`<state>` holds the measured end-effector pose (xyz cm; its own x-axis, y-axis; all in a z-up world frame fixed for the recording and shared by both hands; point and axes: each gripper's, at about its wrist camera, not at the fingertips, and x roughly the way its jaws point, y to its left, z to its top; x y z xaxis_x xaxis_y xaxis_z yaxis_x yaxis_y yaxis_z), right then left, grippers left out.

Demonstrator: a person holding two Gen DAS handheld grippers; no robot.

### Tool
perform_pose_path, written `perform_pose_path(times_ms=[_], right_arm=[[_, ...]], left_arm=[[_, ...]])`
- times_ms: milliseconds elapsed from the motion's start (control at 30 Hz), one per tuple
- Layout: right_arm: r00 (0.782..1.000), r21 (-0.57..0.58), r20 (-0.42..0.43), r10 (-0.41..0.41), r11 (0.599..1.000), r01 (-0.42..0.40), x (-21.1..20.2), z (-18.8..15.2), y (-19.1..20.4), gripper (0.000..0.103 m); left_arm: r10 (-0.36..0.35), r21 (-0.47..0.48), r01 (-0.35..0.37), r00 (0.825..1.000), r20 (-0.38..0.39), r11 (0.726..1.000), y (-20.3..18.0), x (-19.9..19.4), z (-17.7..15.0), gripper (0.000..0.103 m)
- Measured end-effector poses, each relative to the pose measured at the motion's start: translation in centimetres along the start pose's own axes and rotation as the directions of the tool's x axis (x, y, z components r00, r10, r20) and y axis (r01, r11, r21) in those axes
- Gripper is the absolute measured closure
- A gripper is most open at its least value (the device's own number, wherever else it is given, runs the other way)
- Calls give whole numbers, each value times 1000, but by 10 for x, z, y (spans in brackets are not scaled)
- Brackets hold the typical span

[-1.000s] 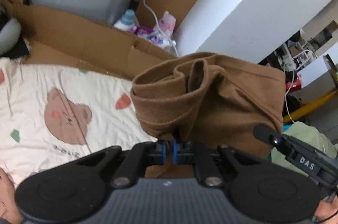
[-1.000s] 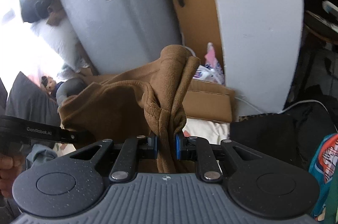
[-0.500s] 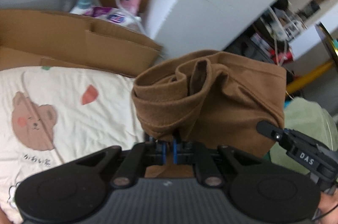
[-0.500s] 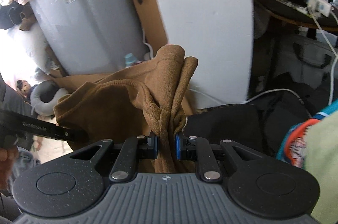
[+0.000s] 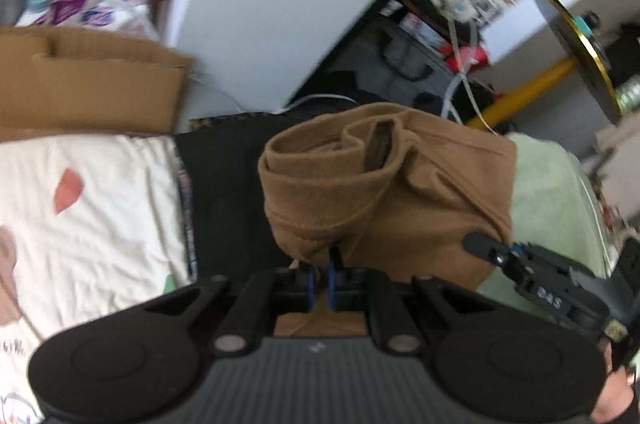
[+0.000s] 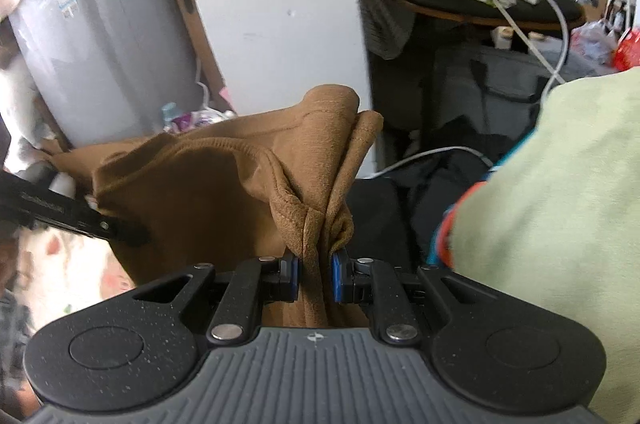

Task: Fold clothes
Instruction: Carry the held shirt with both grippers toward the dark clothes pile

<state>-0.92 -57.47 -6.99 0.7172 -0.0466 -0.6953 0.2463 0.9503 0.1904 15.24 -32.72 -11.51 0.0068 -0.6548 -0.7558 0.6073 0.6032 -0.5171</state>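
Likely a cluttered home: bear-print bedsheet (image 5: 100, 208), laundry.

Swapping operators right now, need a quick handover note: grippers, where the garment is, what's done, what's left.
Left gripper: shut on the brown garment.
Right gripper: shut on a bunched edge of it.
The garment hangs between both, in the air, over a black cloth, next to the bear-print sheet and a green garment.
Done: picked up.
Left: lay it down and finish folding, probably.

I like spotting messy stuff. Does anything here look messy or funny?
Yes. The brown garment hangs bunched and twisted between the left gripper and right gripper, not flat. A white cable also trails loosely off the dark table behind.
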Motion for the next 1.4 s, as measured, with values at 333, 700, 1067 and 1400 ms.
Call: perform_pose_path(times_ms=[333,700,1067,1400], right_arm=[[1000,13,1,-6,1000,6,23,-6,-3,88],[999,46,-25,-29,999,30,89,-3,-31,88],[996,10,-58,-66,998,67,148,5,-45,87],[992,-8,-61,-113,994,112,191,18,-50,87]], left_arm=[[-9,89,8,1000,15,996,0,13,6,97],[-4,83,2,1000,24,997,22,66,37,97],[26,26,-27,999,39,999,63,108,72,97],[61,31,-62,997,45,998,87,133,96,98]])
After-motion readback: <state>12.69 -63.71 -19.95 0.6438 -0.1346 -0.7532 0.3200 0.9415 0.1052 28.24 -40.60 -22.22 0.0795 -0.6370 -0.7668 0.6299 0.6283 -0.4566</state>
